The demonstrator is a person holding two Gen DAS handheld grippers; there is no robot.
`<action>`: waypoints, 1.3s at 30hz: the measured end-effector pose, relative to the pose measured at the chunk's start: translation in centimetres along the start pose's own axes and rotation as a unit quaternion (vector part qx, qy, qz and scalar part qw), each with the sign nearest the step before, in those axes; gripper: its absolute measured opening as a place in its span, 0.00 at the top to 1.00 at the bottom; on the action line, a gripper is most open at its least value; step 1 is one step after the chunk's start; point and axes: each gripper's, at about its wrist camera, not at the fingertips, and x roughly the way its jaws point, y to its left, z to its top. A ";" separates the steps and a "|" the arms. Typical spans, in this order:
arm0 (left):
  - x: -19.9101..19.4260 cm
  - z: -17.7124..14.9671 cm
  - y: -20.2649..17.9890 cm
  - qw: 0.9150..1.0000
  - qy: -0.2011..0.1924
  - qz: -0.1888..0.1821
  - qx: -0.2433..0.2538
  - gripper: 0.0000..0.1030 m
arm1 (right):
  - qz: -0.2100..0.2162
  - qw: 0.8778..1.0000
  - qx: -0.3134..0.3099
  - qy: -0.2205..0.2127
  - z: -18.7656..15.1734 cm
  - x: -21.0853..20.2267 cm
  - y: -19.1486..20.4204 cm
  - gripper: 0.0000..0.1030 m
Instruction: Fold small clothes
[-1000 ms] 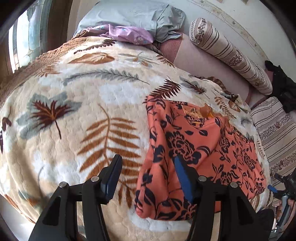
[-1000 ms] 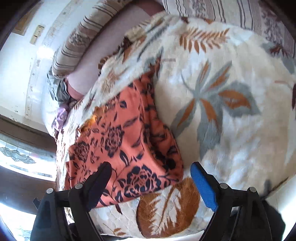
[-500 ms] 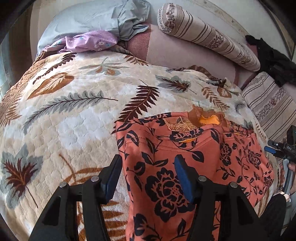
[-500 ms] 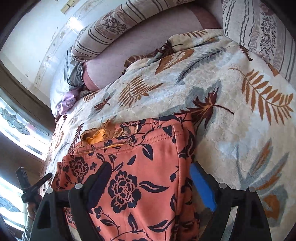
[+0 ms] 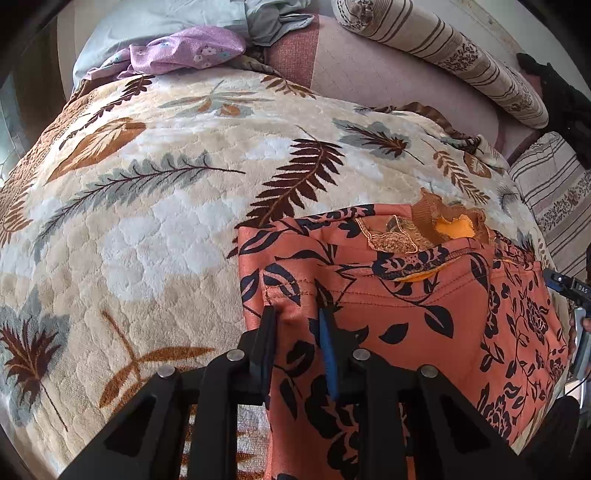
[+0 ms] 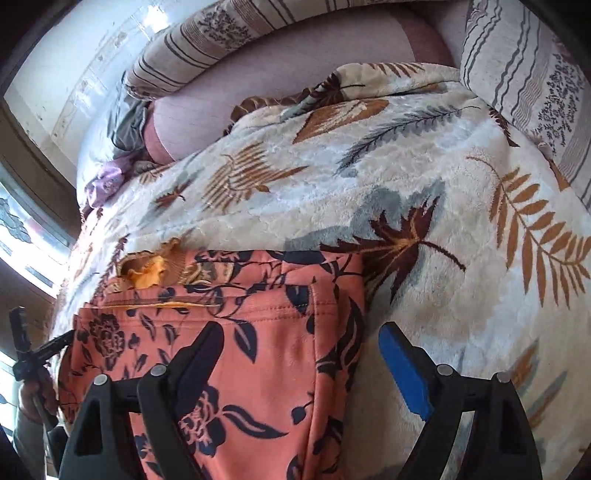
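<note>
An orange garment with a dark floral print (image 5: pixel 406 314) lies folded on the leaf-patterned blanket (image 5: pixel 147 221). Its collar with an orange lining (image 5: pixel 450 229) points to the far side. My left gripper (image 5: pixel 295 325) is shut on the garment's left edge, pinching a fold of cloth. In the right wrist view the garment (image 6: pixel 240 350) lies under my right gripper (image 6: pixel 299 336), which is open above its right edge. One finger is over the cloth, and the blue-padded finger (image 6: pixel 402 365) is over the blanket (image 6: pixel 443 221).
Striped bolster pillows (image 5: pixel 443 48) and a pink mattress edge (image 5: pixel 369 81) lie at the far side. A purple cloth (image 5: pixel 184 51) and grey bedding (image 5: pixel 166 18) are at the far left. A striped pillow (image 6: pixel 524 74) is at the right. A window is at the left.
Both grippers moved closer to the garment. My left gripper closed on the garment's left edge. My right gripper stayed open.
</note>
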 end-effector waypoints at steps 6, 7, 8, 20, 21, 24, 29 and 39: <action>-0.4 0.0 -0.4 1.000 -0.005 0.008 0.015 0.82 | -0.051 0.998 -0.049 0.000 -0.5 0.7 1.5 0.53; -0.3 0.0 -0.5 1.000 -0.004 0.008 0.015 0.82 | -0.056 0.997 -0.058 0.002 -0.5 0.8 1.8 0.53; -0.3 0.0 -0.5 1.000 -0.005 0.009 0.014 0.82 | -0.056 0.997 -0.060 0.004 -0.4 1.0 1.8 0.53; -6.8 1.5 -1.0 0.993 -0.112 0.027 0.035 0.95 | -0.112 0.983 -0.129 -0.069 0.4 -4.1 5.5 0.92; -7.2 2.0 -1.1 0.992 -0.120 0.023 0.035 0.95 | -0.114 0.981 -0.131 -0.083 0.9 -4.9 5.6 0.92; -6.3 3.8 -1.4 0.989 -0.135 0.041 0.042 0.95 | -0.125 0.978 -0.122 -0.111 2.9 -5.8 5.2 0.92; 1.4 4.7 -0.2 0.997 -0.040 0.067 0.022 0.92 | -0.104 0.991 -0.065 -0.054 4.7 -0.5 2.1 0.90; -3.5 3.3 0.0 0.994 -0.080 0.077 0.009 0.66 | -0.099 0.994 0.004 -0.036 2.4 -1.7 -0.3 0.79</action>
